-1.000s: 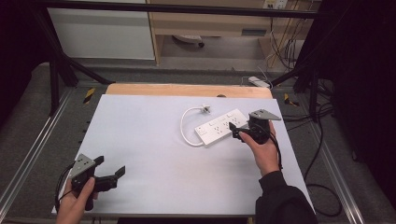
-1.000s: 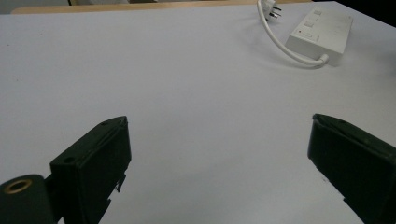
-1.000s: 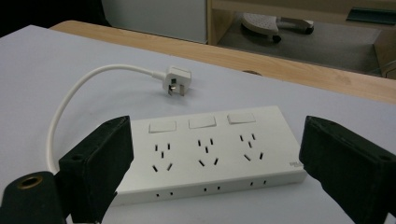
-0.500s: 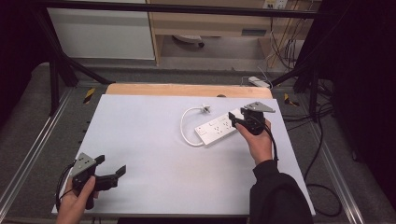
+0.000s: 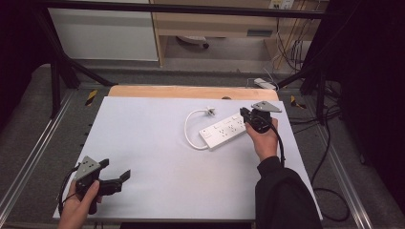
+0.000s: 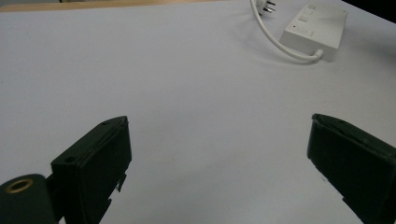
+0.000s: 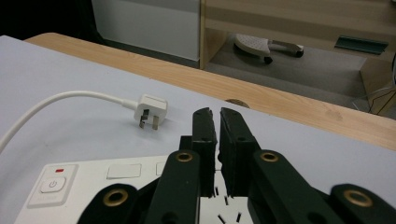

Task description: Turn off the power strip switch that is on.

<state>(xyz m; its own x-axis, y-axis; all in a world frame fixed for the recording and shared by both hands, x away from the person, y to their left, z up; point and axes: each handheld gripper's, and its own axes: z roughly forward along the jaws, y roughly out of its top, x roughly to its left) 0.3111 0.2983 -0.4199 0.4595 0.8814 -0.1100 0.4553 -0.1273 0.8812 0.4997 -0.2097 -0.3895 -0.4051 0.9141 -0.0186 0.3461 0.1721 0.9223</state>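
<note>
1. My right gripper (image 5: 249, 116) has just been closing its jaws: a second ago they stood wide, and now in the right gripper view (image 7: 219, 122) they stand together with a thin slit between them and nothing in it.
2. Since the earlier frames my right hand (image 5: 264, 138) has slid a little farther up the table, to the far end of the white power strip (image 5: 224, 131).
3. The closed jaws sit right over that end of the strip, above its sockets (image 7: 229, 205); I cannot tell whether they touch it.
4. My left gripper (image 5: 117, 176) has stayed put at the near left corner, jaws wide apart over bare table (image 6: 187, 93), holding nothing.
5. The strip lies at a slant right of centre on the table (image 5: 153, 143). Its white cord (image 5: 188, 126) loops from the near end round to the plug (image 5: 208, 111), which lies flat, pins showing (image 7: 150, 112).
</note>
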